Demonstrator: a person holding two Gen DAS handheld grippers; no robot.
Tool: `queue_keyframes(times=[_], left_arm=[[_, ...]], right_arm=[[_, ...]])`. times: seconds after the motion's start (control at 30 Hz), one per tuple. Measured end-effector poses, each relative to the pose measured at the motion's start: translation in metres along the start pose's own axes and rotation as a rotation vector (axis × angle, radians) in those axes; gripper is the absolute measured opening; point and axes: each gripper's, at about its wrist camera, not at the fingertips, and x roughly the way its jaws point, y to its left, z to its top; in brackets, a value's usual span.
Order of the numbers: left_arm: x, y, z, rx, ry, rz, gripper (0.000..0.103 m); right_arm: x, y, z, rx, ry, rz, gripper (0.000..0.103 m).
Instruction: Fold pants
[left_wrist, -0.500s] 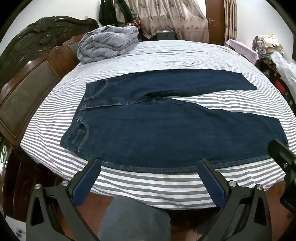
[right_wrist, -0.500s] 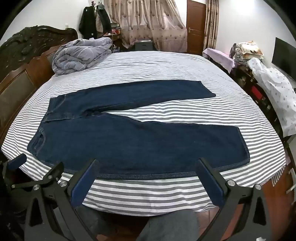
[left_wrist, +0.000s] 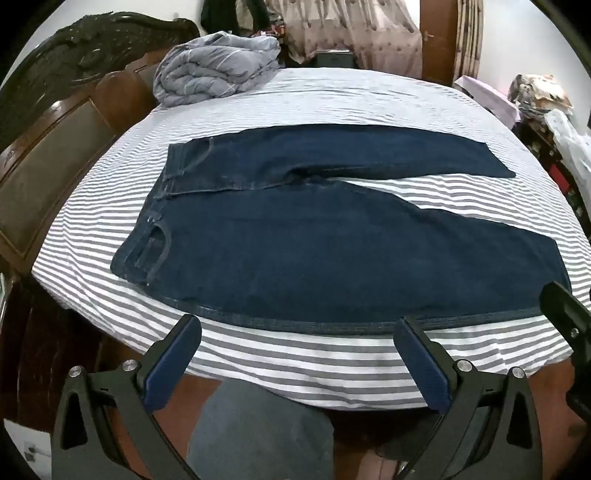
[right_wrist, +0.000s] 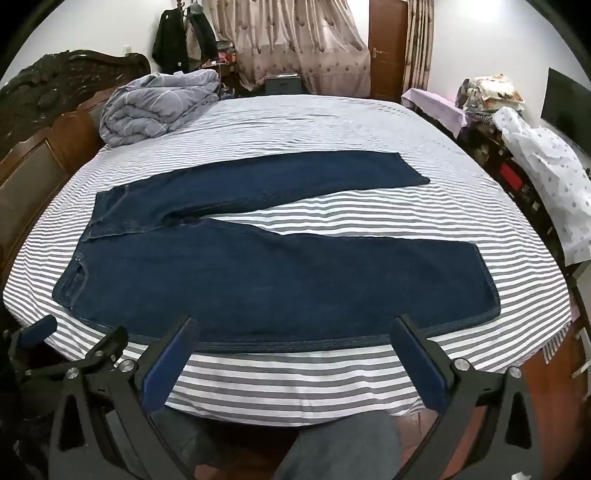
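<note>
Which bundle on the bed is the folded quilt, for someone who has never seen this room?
Start at the bed with the grey-and-white striped sheet. Follow it to the far corner beside the dark carved headboard: the quilt is the puffy grey bundle with thin white lines. The only other cloth on the bed, the dark blue jeans, lies flat.

Pants (left_wrist: 332, 251) lie flat on bed (left_wrist: 332, 96), quilt (left_wrist: 218, 66) behind.

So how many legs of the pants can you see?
2: the far leg lies toward the curtains, the near leg beside the bed's front edge; both flat, spread apart.
</note>
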Motion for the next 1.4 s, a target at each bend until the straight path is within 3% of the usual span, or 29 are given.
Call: queue_keyframes(times=[0.97, 1.4], left_arm=[[0.0032, -0.0064, -0.0036, 0.025, 0.006, -0.052, 0.103], [-0.0019, -0.0075, -0.0043, 0.046, -0.049, -0.035, 0.103]], right_arm=[[0.0056, -0.0014, -0.0051, 0.006, 0.021, 0.010, 0.103], [0.0083, -0.0047, -0.0057, 0.012, 0.028, 0.006, 0.103]])
